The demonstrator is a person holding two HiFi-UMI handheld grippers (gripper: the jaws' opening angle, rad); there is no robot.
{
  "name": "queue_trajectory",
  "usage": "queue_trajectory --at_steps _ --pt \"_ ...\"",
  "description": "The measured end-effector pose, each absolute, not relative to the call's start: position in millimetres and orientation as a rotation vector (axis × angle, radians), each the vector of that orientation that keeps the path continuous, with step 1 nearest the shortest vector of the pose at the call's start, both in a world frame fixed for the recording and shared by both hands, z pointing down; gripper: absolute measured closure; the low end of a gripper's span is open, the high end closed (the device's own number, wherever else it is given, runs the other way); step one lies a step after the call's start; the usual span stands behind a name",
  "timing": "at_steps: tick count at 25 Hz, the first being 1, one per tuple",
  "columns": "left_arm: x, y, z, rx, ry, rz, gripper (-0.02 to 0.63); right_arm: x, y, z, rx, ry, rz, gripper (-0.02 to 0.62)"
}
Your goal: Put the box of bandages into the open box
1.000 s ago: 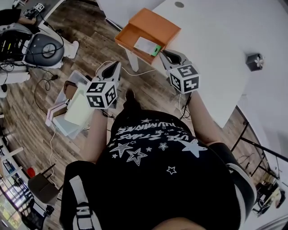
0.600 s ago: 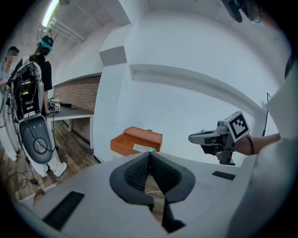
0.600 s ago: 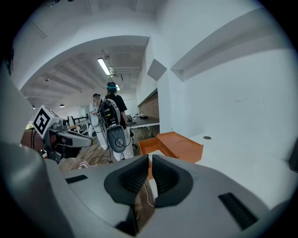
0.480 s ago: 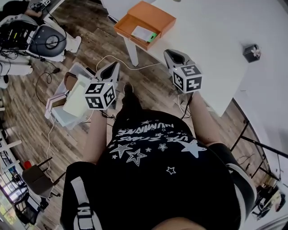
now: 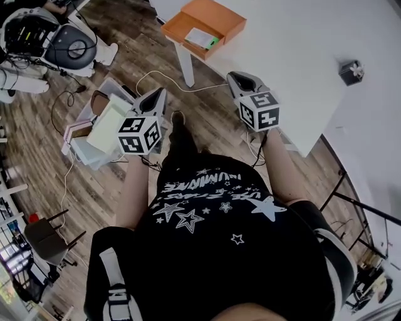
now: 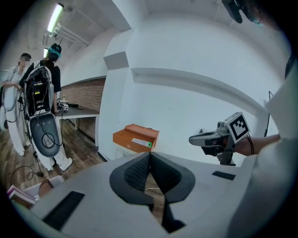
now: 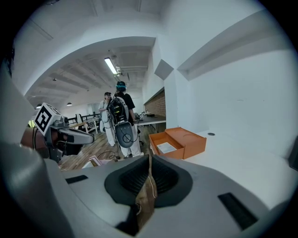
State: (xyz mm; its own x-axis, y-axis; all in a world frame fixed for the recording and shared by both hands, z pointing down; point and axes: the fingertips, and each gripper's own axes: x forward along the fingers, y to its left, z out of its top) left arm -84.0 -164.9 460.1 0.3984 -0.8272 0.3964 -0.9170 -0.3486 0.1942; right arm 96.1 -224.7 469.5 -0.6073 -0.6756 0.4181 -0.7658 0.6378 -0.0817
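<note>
Already the box of bandages (image 5: pixel 202 39) is lying inside the open orange box (image 5: pixel 220 14), which is sitting at the corner of the white table (image 5: pixel 294 56). The left gripper (image 5: pixel 158 94) is hovering over the wooden floor (image 5: pixel 125 69) and the right gripper (image 5: pixel 235 76) by the table's edge. Both are pressing their jaws together on nothing.

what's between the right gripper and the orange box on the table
Only bare white tabletop: nothing sits between the right gripper and the orange box. The head view shows this stretch.
</note>
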Motion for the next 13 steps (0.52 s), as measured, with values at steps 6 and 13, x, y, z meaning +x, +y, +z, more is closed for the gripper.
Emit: queue_trajectory --at_steps 6,13 --pt "-77 -150 469 2.261 -1.497 0.333 0.588 102 -211 482 1.129 -2.497 0.385 0.542" --pt "-75 -143 472 2.258 -1.515 0.326 0.588 102 -202 489 1.1 -2.497 0.384 0.543"
